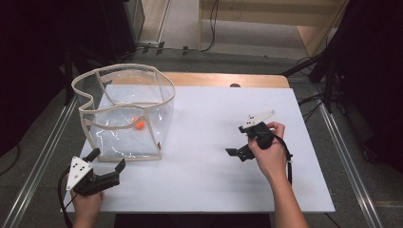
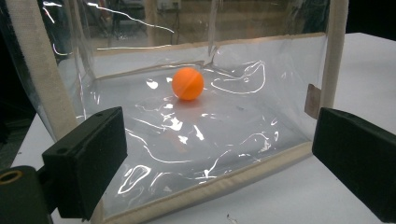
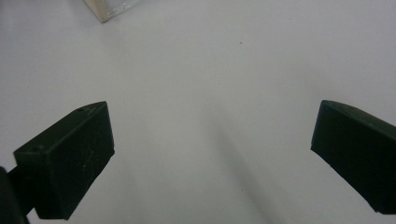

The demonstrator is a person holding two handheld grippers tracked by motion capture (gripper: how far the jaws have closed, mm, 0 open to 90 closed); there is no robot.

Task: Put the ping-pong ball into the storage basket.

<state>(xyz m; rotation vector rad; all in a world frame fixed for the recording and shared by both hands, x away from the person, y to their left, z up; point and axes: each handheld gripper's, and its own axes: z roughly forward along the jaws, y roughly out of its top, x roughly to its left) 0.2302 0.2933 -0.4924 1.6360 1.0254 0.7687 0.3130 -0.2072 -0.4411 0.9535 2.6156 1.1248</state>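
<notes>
Clear plastic bag (image 1: 124, 114) stands upright at far left of white worktop (image 1: 214, 142); orange ball (image 2: 187, 83) rests inside. Left gripper (image 1: 108, 160), jaws wide, empty, just near of bag. Right gripper (image 1: 236, 151), wide open, empty, well apart at right.

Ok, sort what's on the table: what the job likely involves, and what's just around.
Likely in play:
clear plastic bag with beige trim
small orange ball inside it
left gripper, open
right gripper, open

Just around:
white tabletop
black floor cables
</notes>
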